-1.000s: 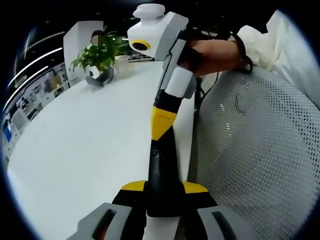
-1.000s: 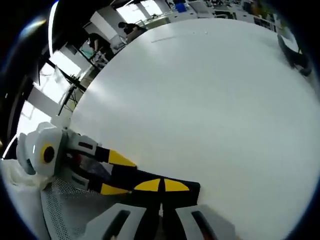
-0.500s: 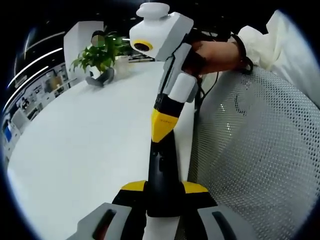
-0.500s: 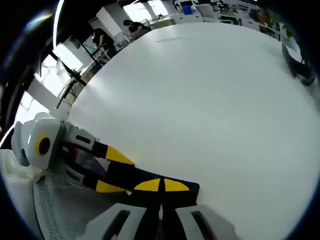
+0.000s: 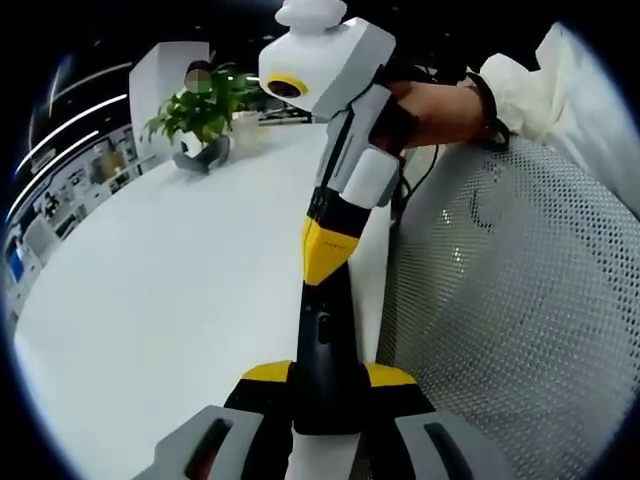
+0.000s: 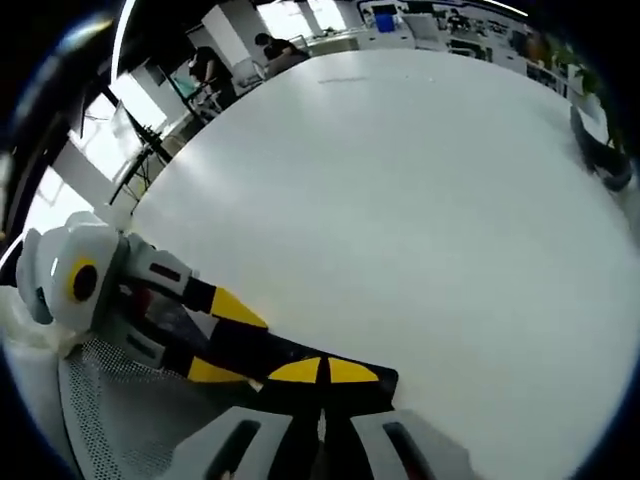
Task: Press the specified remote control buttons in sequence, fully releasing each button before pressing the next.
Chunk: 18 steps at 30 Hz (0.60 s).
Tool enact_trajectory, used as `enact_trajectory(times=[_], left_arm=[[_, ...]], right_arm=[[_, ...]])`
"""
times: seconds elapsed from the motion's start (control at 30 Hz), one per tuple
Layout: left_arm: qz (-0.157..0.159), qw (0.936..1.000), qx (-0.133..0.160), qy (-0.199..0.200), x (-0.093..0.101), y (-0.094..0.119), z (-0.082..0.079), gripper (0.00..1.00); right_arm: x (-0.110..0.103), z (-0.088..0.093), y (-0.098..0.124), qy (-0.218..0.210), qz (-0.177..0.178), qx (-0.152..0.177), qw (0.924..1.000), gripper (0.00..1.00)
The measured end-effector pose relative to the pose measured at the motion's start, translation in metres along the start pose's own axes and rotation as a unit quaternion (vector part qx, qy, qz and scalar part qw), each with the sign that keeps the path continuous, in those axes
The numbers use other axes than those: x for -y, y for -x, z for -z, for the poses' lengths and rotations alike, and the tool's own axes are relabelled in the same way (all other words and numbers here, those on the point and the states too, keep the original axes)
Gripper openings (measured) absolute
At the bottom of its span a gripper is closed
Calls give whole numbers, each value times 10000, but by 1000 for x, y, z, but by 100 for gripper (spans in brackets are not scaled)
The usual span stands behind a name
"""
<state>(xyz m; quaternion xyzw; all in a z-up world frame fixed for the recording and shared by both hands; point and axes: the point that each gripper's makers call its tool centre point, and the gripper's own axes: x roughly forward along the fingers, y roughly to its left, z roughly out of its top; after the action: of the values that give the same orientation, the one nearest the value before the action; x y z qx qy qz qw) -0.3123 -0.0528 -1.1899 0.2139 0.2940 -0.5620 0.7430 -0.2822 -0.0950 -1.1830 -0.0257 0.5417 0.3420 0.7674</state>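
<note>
While the black remote control (image 5: 322, 345) lies lengthwise between the yellow-tipped jaws of the left gripper (image 5: 326, 375), we find it clamped there with its far end pointing away over the edge of the white surface (image 5: 170, 290). The grip appears meant to brace the remote so that a press cannot push it aside; that is our judgement, not something observed. In the left gripper view the right gripper (image 5: 322, 250) comes down from above, its yellow tips drawn together to a single point that sits on or just over the remote's upper face; we cannot tell whether it touches. Narrowed jaws of this kind would serve as a single fingertip for small buttons. The person's hand (image 5: 440, 105) holds that tool near a white sleeve (image 5: 530, 80). In the right gripper view its own jaws (image 6: 322, 372) stand closed, tips together, over the dark remote (image 6: 270, 355), with the left gripper (image 6: 215, 340) reaching in from the left. A white mesh chair back (image 5: 510, 300) stands just beside the surface, and a potted plant (image 5: 200, 110) sits well apart at the far side. Which button is being addressed is too small to determine, and the sequence stage cannot be established.
</note>
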Motion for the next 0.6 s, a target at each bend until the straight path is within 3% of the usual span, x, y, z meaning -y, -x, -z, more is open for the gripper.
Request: enact_trajectory(times=[0.23,0.4,0.6], left_arm=[[4,10000,-5,-5,0,0,0,25],[9,10000,-4,-12,0,-1,1,25],[11,10000,4,-6,0,-1,1,25]], right_arm=[[-9,-1,4,-148,-261,48,9995,0],[-14,6,3,-404,-463,-155,9980,0],[-11,8,1,-264,-303,-218,9990,0]])
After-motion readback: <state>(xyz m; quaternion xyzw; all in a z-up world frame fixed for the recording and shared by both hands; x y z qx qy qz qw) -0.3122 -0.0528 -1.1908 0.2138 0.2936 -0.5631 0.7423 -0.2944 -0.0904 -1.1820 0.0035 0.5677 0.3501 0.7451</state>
